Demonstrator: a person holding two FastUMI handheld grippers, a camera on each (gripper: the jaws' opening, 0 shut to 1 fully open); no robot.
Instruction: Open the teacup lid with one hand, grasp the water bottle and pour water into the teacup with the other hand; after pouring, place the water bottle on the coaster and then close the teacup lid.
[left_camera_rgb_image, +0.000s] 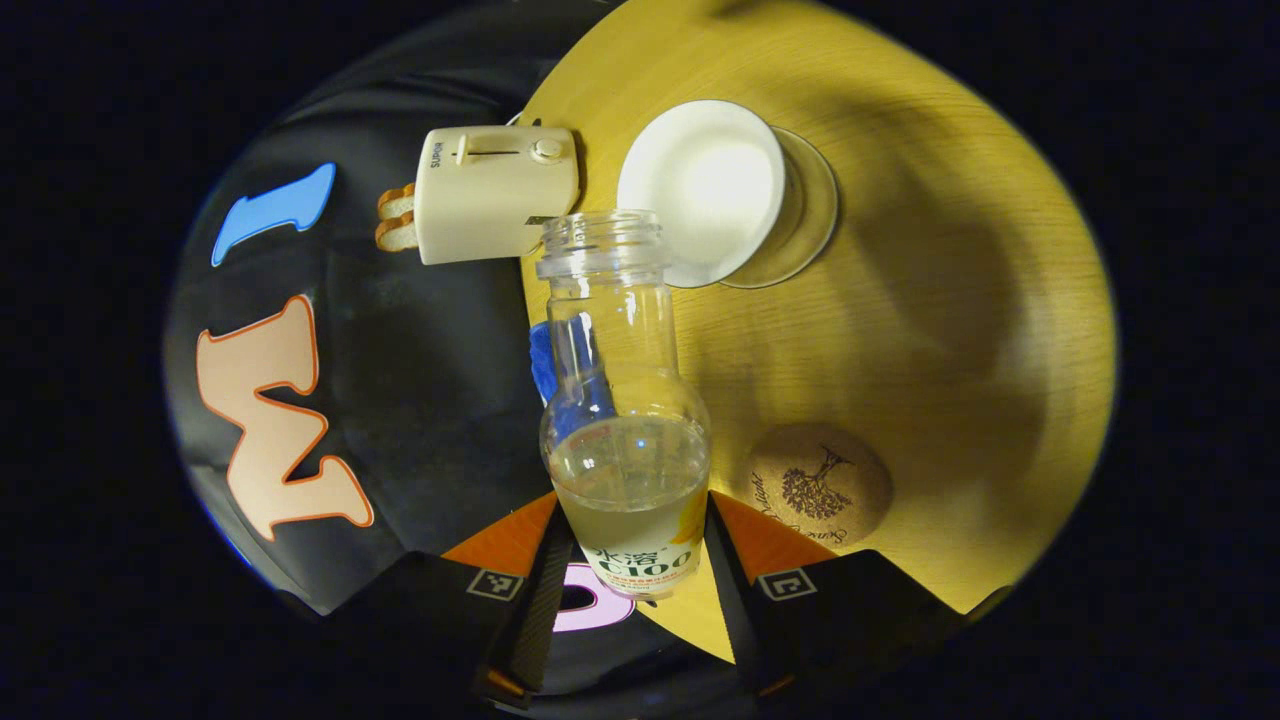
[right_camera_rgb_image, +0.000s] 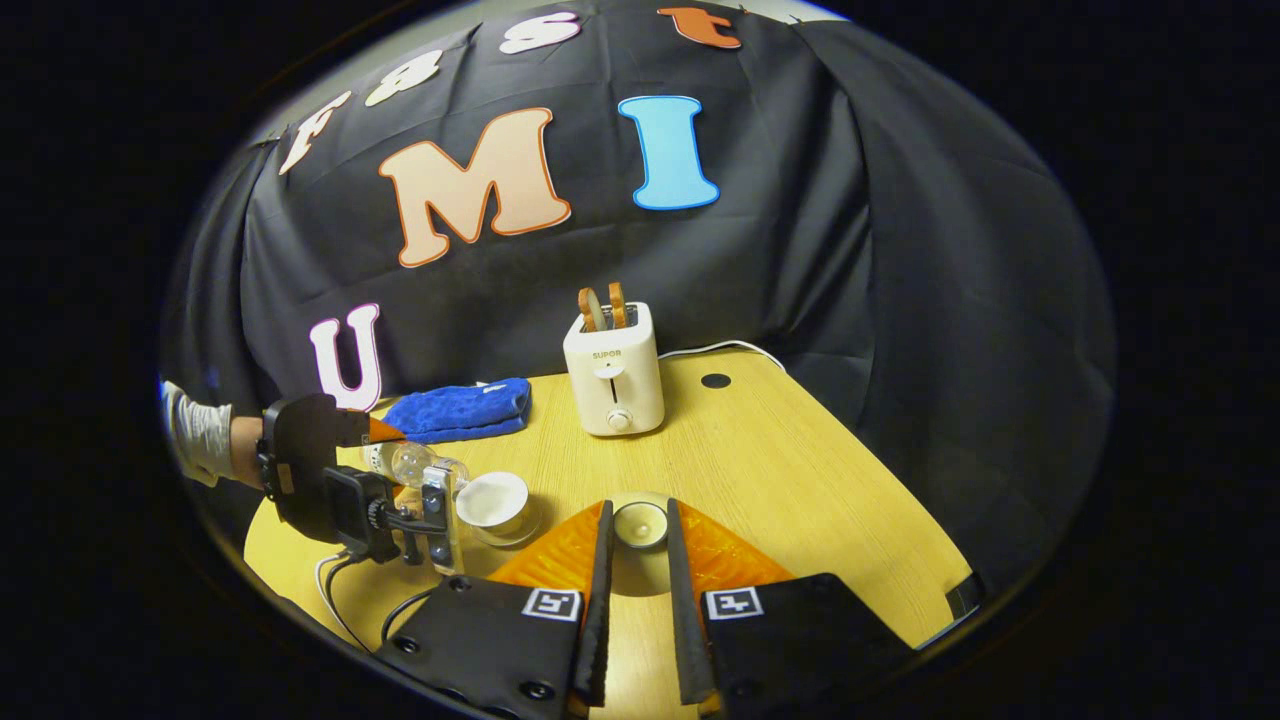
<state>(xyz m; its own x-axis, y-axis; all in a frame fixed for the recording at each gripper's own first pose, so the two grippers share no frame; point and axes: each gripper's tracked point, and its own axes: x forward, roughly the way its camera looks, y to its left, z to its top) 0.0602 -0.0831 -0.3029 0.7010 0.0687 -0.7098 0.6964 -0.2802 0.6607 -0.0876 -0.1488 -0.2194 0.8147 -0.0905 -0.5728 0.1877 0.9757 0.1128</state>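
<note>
The water bottle (left_camera_rgb_image: 627, 420) is clamped low on its labelled body by the left claw (left_camera_rgb_image: 632, 560), tipped with its open neck over the teacup (left_camera_rgb_image: 712, 190), which sits uncovered well in from the surface (left_camera_rgb_image: 960, 330) edges, the coaster (left_camera_rgb_image: 818, 485) close by. The bottle is judged light, part-filled thin clear plastic, smooth and liable to flex, so a low firm grip is preferred. The teacup lid (right_camera_rgb_image: 640, 524) is held between the narrowed fingers of the right claw (right_camera_rgb_image: 637, 560), by its rim; it is judged hard, slick and chippable.

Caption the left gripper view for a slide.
Left gripper tips the uncapped water bottle toward the open teacup; cork coaster waits alongside.
</note>
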